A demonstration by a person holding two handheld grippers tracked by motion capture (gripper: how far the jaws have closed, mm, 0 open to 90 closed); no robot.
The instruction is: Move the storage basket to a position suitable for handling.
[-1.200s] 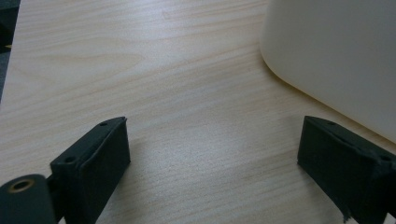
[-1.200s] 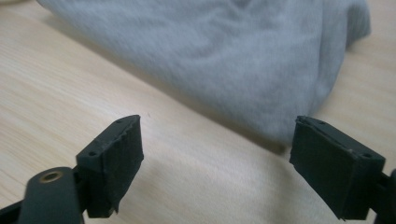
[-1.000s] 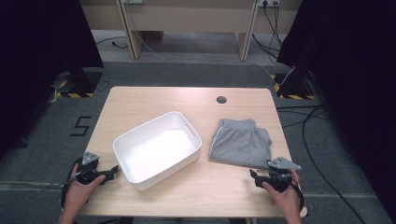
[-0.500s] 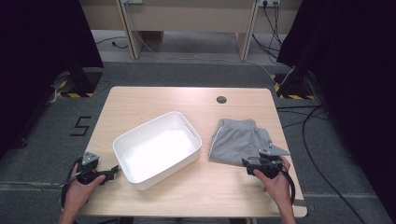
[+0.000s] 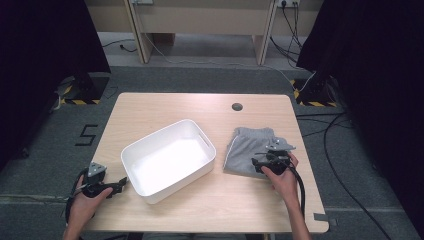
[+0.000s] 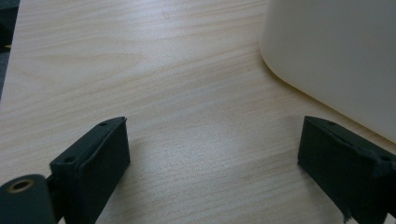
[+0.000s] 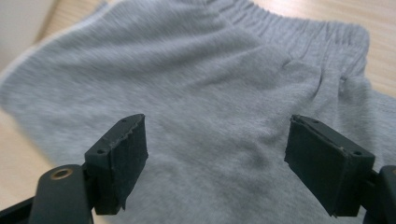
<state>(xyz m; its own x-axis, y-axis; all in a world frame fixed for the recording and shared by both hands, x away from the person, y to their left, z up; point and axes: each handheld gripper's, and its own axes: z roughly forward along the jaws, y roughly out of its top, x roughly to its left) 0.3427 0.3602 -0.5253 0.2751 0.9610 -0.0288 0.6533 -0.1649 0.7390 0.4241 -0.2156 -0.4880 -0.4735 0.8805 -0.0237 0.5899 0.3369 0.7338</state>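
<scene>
Jaws of the left gripper stand apart over bare table beside the white bin. Farther in, the right gripper (jaws wide, nothing clamped) hovers over the grey shorts, lying flat right of the bin.

The right tool was moved from the counter edge at about 5 o'clock toward 11 o'clock, onto the folded grey shorts. Its jaws were held wide apart above the cloth, with nothing gripped between them.
</scene>
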